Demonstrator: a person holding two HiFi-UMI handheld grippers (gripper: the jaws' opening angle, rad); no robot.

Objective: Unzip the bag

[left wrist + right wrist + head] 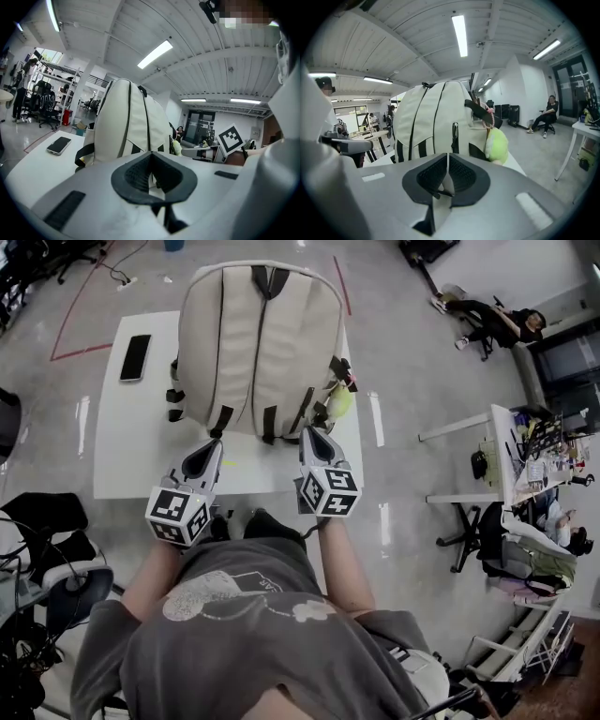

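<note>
Progress: nothing is seen unzipped yet; the whole task is judged as left.
Backpack point(260, 343): on the table point(122, 446), just ahead of both grippers.
Left gripper point(212, 448): clenched, nothing held.
Right gripper point(315, 437): clenched, nothing held.

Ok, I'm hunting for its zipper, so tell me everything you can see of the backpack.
The backpack is cream fabric with two padded shoulder straps trimmed in black webbing, strap side facing the cameras. It rests on the white table. A yellow-green plush charm hangs at its right side. No open zipper shows from here.
</note>
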